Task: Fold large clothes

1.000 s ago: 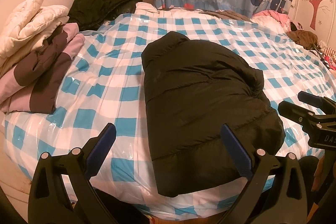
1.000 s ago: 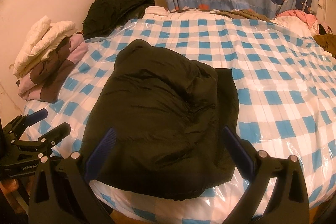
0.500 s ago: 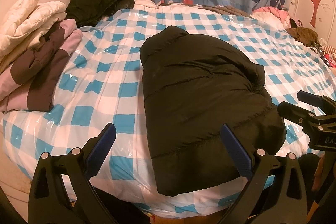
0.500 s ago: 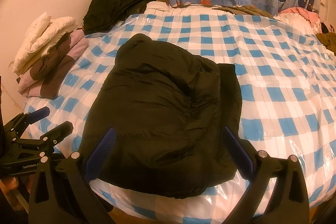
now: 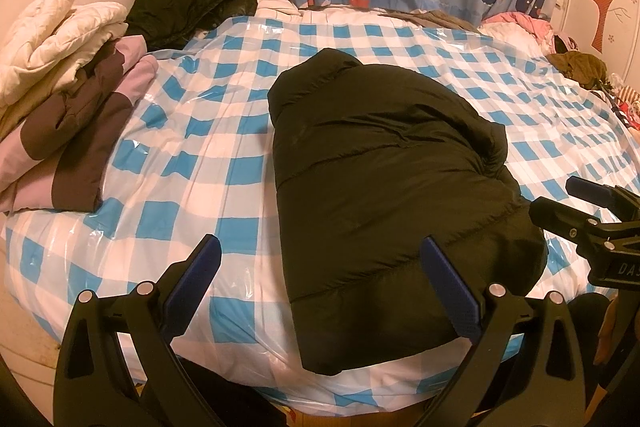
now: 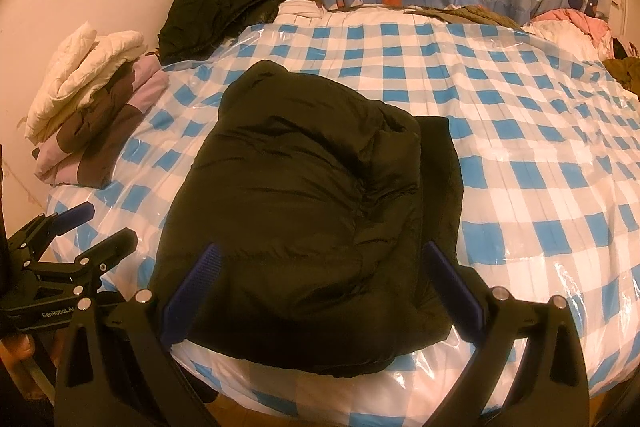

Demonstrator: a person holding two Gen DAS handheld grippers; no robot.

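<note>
Left wrist view: your left gripper (image 5: 320,283) and right gripper (image 6: 318,291) are both gaping wide, holding nothing. Black puffer jacket (image 6: 308,219) is lying half-folded on the checkered bed (image 6: 520,187), hanging near its front edge, so you're risking dragging it off.

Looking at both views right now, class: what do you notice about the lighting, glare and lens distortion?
Left wrist view: warm orange light; glare streaks on the plastic sheet over the bed; the fisheye bows the bed and darkens the corners. Right wrist view: the same orange cast; the black jacket is so dark its folds barely show; shiny wrinkles on the sheet at the near right.
</note>
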